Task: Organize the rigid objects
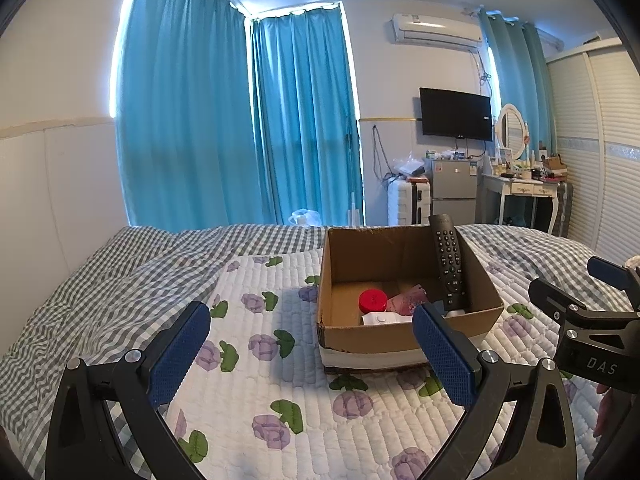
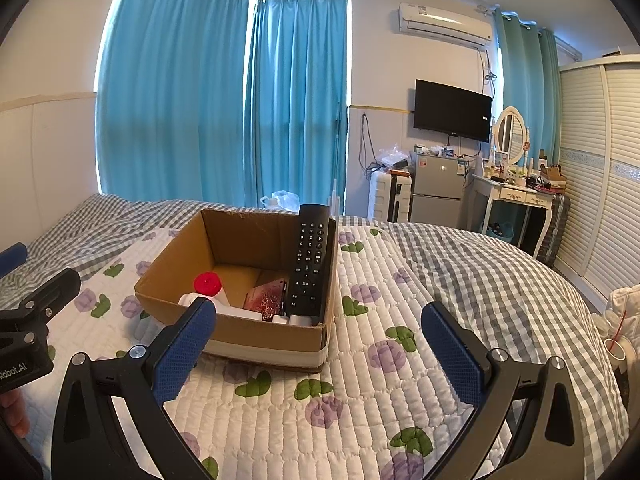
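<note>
**Both grippers spread and empty before a filled cardboard box**

Blue-padded fingers of the left gripper (image 1: 312,354) fill the lower part of the left wrist view; the jaws are spread wide and nothing is held between them. The right gripper (image 2: 318,354) is shown likewise in the lower part of its own view, jaws wide apart and empty. Both are held back from the cardboard box (image 1: 404,336), which sits at frame centre on the floral quilt (image 1: 256,392) spread over a grey checked bedcover (image 1: 100,280).

The task's rigid objects are seen gathered inside the box. A black remote control (image 1: 450,266) is leaned upright against the box's right wall, its top projecting above the rim; it appears too long to lie flat among the other contents. A red-capped white bottle (image 1: 373,300) is laid on the floor of the box beside a reddish patterned packet (image 1: 408,300). No loose object is seen on the quilt, so the gathering is judged largely complete.

From the right wrist view, the box (image 2: 248,332) is seen more from above: the remote's lower end (image 2: 306,300) and small white items beneath it are disclosed, where the left view has them partly hidden behind a finger pad. The left view alone shows the right gripper's body at its right edge.
</note>
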Demonstrator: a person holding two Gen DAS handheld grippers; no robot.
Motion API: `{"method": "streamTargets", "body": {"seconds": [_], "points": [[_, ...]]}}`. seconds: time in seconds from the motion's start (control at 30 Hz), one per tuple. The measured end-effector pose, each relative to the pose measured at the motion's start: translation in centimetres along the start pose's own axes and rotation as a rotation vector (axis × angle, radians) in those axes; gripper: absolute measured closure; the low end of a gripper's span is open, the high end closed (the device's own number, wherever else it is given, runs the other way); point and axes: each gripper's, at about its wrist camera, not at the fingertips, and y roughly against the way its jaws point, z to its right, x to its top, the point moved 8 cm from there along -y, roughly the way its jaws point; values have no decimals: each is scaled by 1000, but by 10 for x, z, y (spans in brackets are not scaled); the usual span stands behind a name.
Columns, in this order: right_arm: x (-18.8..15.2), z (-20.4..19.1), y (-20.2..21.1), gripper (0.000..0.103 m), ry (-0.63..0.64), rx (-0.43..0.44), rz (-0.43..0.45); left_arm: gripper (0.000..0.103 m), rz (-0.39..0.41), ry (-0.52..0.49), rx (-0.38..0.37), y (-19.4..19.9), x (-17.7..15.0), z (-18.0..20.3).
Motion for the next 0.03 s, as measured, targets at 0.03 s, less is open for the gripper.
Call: {"method": "streamTargets", "body": {"seconds": [0.03], "points": [[0,0,0,0,0,0,-2,0,1,2,0,0,0,0]]}}
